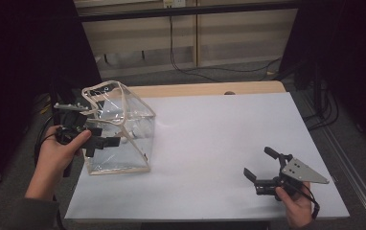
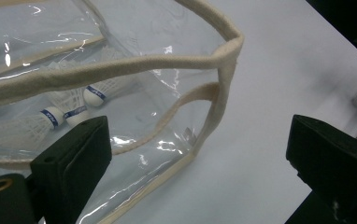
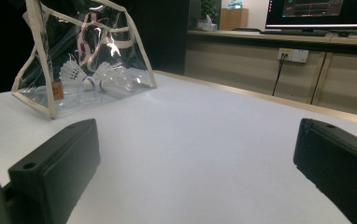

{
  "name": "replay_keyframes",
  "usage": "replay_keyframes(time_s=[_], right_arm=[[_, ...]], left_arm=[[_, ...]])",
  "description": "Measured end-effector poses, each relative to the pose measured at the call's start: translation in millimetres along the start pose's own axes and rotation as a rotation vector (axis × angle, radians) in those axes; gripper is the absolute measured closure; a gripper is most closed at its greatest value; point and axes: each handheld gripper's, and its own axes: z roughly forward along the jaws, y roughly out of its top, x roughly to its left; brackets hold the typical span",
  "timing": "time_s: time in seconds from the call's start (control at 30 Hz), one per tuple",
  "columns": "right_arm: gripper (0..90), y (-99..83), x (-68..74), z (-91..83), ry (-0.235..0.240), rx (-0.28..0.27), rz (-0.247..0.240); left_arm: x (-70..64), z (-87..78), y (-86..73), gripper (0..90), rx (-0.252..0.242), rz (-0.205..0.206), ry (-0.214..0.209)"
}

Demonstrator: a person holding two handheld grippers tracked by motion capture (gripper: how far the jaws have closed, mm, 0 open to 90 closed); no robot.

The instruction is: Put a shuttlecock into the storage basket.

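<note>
Inside clear bag point(image 2: 134, 42), shuttlecocks point(image 2: 95, 93), left claw point(image 2: 200, 158) gaping

White worktop point(image 1: 210, 143), pale wooden edge strip along far side. Small dark knob point(image 1: 229, 92) on that strip. Behind worktop: low wooden cabinet point(image 1: 238, 33), black cables point(image 1: 205, 72) trailing over grey floor point(image 1: 171, 76). Metal rail point(image 1: 358, 182) on floor at right. Right gripper view: monitor point(image 3: 319, 13) lit on long counter, wall socket point(image 3: 294, 55) with cable hanging below, tissue box point(image 3: 207, 25) at counter's end.
</note>
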Motion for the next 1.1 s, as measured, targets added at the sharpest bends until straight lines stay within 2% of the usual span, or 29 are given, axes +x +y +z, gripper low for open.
replay_keyframes(time_s=[0.57,1.1], right_arm=[[0.5,-0.1,0.1,-0.2,0.001,0.000,0.000],[0.5,0.2,0.1,-0.2,0.000,0.000,-0.002]], left_arm=[[1.0,4.7,-12.6,7.4,0.005,-0.010,-0.004],[0.9,11.3,-20.6,7.6,0.011,-0.003,-0.010]])
